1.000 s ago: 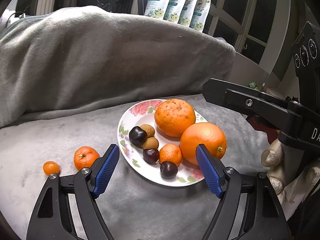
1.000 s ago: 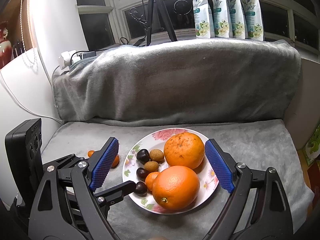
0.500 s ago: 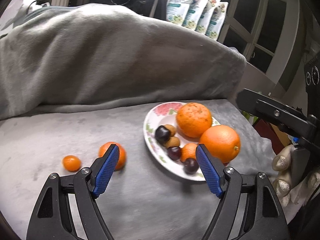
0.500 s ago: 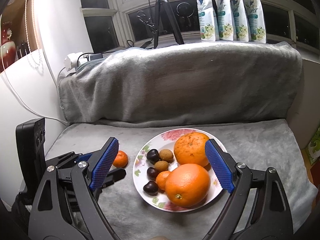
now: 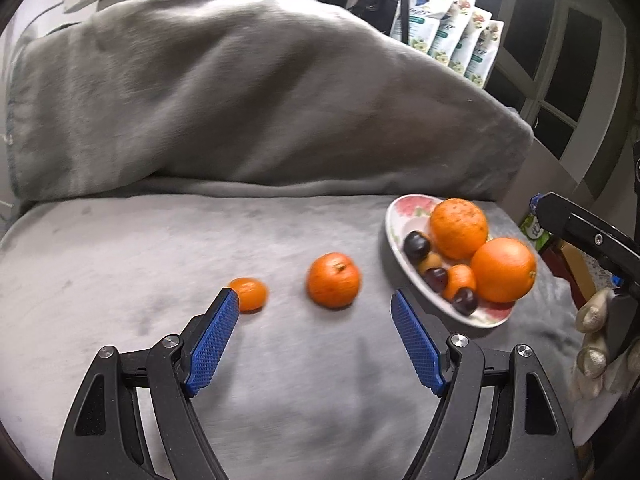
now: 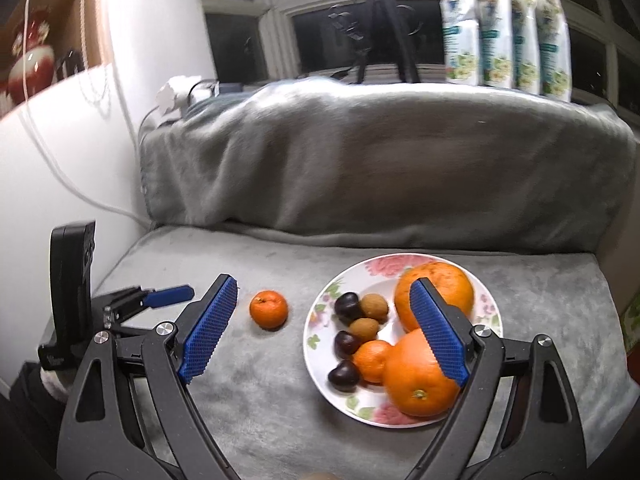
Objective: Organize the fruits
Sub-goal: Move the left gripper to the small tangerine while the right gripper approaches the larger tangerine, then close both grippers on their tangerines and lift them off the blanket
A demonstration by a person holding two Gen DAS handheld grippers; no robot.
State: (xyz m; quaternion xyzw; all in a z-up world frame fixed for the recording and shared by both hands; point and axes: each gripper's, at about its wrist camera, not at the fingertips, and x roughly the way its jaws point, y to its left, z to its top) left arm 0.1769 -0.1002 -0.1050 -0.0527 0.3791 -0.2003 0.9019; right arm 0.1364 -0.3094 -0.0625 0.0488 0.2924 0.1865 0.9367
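Grey blanket [image 5: 280, 360] surface: small tangerine [image 5: 250, 294] toward its left edge, mandarin [image 5: 333, 280] mid-surface, floral plate [image 6: 320, 344] of oranges and dark fruit at right. Left gripper [image 5: 314, 338] and right gripper [image 6: 324, 330] both spread wide, empty.

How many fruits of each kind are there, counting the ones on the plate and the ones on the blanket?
Big oranges: 2
Small mandarins: 3
Dark fruits: 3
Brown fruits: 2
Total: 10
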